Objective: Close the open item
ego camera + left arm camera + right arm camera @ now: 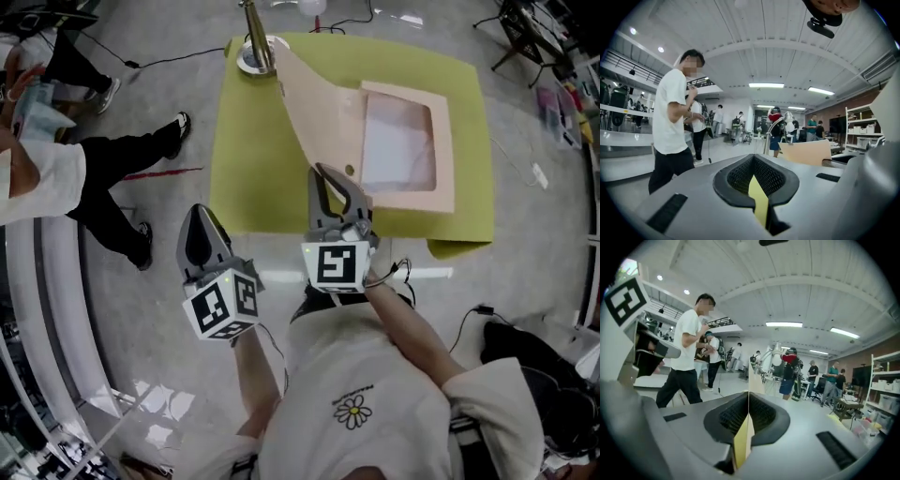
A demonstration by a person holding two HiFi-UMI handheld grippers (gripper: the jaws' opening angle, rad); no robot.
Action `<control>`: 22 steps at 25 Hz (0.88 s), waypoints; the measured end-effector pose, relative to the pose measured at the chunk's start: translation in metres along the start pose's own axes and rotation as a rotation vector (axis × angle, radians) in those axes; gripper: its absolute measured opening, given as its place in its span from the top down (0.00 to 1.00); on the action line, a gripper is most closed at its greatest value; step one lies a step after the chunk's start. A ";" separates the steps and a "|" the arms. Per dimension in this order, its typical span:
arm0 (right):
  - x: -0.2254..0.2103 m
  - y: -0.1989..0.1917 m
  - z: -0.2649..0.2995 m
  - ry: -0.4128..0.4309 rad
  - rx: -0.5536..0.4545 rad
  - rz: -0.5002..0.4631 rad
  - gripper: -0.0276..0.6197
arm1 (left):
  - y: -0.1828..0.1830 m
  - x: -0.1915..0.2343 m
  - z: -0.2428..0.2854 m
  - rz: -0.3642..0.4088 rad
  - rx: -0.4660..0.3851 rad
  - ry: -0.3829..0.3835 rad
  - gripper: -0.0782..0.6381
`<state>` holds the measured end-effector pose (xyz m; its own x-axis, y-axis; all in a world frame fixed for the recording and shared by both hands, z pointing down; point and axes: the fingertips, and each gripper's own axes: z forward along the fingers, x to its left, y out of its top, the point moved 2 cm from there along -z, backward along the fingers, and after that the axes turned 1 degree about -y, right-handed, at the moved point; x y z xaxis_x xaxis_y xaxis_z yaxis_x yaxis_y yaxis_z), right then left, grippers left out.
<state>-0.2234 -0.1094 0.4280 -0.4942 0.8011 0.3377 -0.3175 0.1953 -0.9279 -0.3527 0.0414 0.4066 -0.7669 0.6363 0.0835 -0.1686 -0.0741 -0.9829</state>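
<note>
The box [444, 141] is lying open on the table [251, 173], its lid [323, 114] standing up at its 9 o'clock. The right gripper [325, 176] is clamping the lid's edge. The left gripper [201, 217] is hanging clenched and empty at the table's 7 o'clock.

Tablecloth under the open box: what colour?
The tablecloth is yellow-green, clearest in the head view.

The raised beige cardboard lid [323, 117] hides the yellow-green table [253, 169] behind it. Beyond the lid, a brass-coloured pole [255, 37] is cut off by the top edge.
</note>
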 end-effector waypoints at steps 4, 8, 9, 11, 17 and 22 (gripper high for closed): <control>-0.033 -0.015 -0.028 -0.039 0.031 0.083 0.93 | 0.011 -0.038 0.018 0.048 -0.027 -0.095 0.87; -0.075 -0.031 -0.057 -0.126 0.040 0.225 0.93 | 0.022 -0.091 0.033 0.086 -0.062 -0.221 0.87; -0.085 -0.036 -0.063 -0.137 0.048 0.247 0.93 | 0.023 -0.103 0.035 0.094 -0.065 -0.245 0.87; -0.106 -0.045 -0.073 -0.170 0.057 0.289 0.93 | 0.022 -0.121 0.038 0.120 -0.066 -0.280 0.87; -0.167 -0.078 -0.100 -0.340 0.101 0.440 0.93 | 0.019 -0.152 0.047 0.144 -0.058 -0.342 0.87; -0.201 -0.102 -0.119 -0.429 0.140 0.457 0.93 | 0.014 -0.172 0.044 0.151 -0.045 -0.369 0.87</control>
<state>0.0047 -0.2232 0.4356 -0.8754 0.4827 -0.0271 -0.0863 -0.2110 -0.9737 -0.2508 -0.1032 0.3857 -0.9532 0.3018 -0.0168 -0.0163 -0.1066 -0.9942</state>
